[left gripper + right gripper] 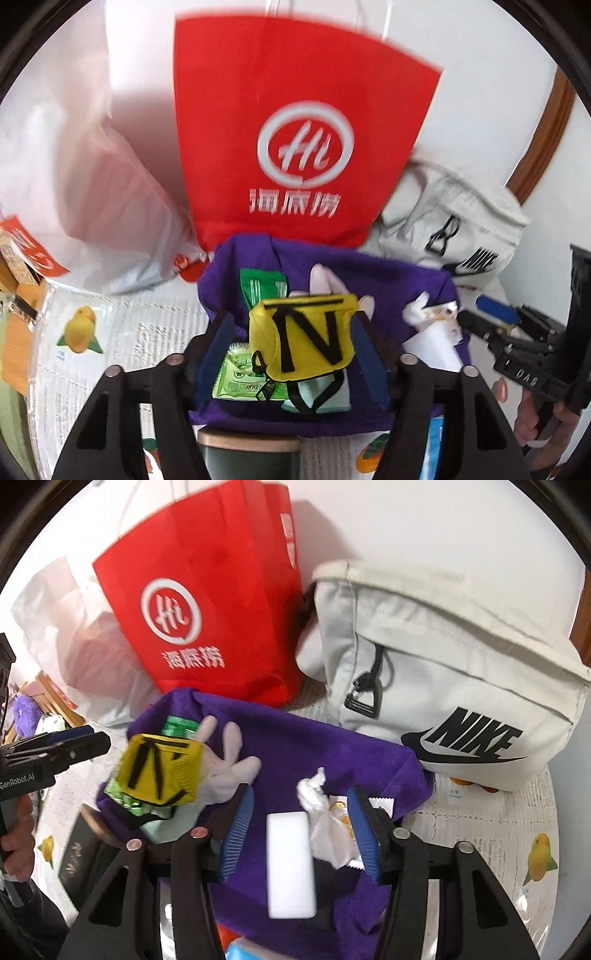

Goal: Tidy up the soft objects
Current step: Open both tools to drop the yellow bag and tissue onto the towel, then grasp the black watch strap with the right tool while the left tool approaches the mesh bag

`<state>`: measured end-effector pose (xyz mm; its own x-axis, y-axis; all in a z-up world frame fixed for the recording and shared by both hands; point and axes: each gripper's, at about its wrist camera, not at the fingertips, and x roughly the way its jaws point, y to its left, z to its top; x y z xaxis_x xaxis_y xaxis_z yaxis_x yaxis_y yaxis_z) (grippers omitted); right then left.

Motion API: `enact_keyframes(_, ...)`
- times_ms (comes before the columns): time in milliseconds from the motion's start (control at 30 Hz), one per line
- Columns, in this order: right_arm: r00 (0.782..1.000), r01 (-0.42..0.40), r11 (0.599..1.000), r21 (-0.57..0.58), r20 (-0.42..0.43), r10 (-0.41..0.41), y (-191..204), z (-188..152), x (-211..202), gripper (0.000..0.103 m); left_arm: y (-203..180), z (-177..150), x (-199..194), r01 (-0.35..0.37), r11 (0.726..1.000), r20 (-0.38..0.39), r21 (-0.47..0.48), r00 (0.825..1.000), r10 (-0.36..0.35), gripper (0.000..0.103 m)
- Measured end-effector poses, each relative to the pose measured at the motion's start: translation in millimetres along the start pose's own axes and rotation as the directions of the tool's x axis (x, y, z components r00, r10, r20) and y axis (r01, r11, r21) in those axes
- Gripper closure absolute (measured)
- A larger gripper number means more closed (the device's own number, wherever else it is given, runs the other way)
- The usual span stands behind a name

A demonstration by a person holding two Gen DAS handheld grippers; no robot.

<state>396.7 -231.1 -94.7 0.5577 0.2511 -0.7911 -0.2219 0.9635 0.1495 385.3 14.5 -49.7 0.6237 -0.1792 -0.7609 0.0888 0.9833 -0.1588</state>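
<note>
Both hand-held grippers hovered apart-jawed over a purple terry towel (314,746) heaped with soft things.

The left gripper (295,354) stood released above a yellow fabric pouch with black straps (306,338); nothing was pinched. The right gripper (301,834) was likewise unclenched, a white foam block (291,864) and crumpled white tissue (321,823) lying between its blue pads (236,834), ungripped. A red tote bag (207,602) and pale grey backpack (443,672) stood behind the towel.
</note>
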Motion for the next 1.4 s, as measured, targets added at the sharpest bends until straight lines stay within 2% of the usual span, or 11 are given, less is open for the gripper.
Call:
enact_keyframes(100,1.000,-0.007,1.000,-0.006,0.000,0.007,8.4,-6.1,-21.1,0.049,-10.3,-1.1,-27.0,0.007,1.000,0.073,0.027,0.997,-0.009,0.034)
enact_keyframes(167,1.000,-0.004,1.000,-0.030,0.003,0.004,14.7,-15.0,-40.3,0.049,-19.7,-6.2,-46.4,0.035,0.997,0.111,0.063,0.993,-0.042,0.034)
enact_keyframes(233,1.000,0.003,0.999,-0.034,0.005,-0.002,17.7,-24.2,-53.5,0.049,-24.7,-13.8,-59.8,0.049,0.996,0.123,0.074,0.991,-0.058,0.033)
enact_keyframes(400,1.000,-0.015,1.000,0.007,0.004,0.015,21.3,-62.0,-84.5,0.048,-35.4,-45.3,-88.9,0.094,0.992,0.095,0.089,0.990,-0.103,0.033)
enact_keyframes(567,0.999,-0.044,0.998,0.033,0.007,0.044,29.2,-110.2,-107.4,0.048,-35.7,-89.8,-111.7,0.042,0.994,0.064,0.105,0.997,-0.049,0.033)
enact_keyframes(867,0.997,-0.080,0.996,-0.027,-0.002,0.080,56.2,-196.1,-132.7,0.048,-7.3,-175.8,-124.7,0.031,0.999,-0.020,0.009,0.999,-0.031,0.033)
enact_keyframes(1133,0.991,-0.130,0.986,-0.106,-0.046,0.126,80.5,-254.1,-120.3,0.048,8.2,-232.1,-122.6,0.030,0.998,-0.064,-0.053,0.997,-0.034,0.033)
enact_keyframes(1333,0.988,-0.119,0.985,-0.125,-0.115,0.105,83.8,-262.1,-79.5,0.056,18.1,-258.1,-115.3,0.043,0.995,-0.101,-0.094,0.994,-0.052,0.033)
enact_keyframes(1400,0.989,-0.118,0.984,-0.136,-0.110,0.103,85.8,-261.8,-71.7,0.058,22.0,-261.8,-114.4,0.038,0.993,-0.106,-0.109,0.993,-0.049,0.033)
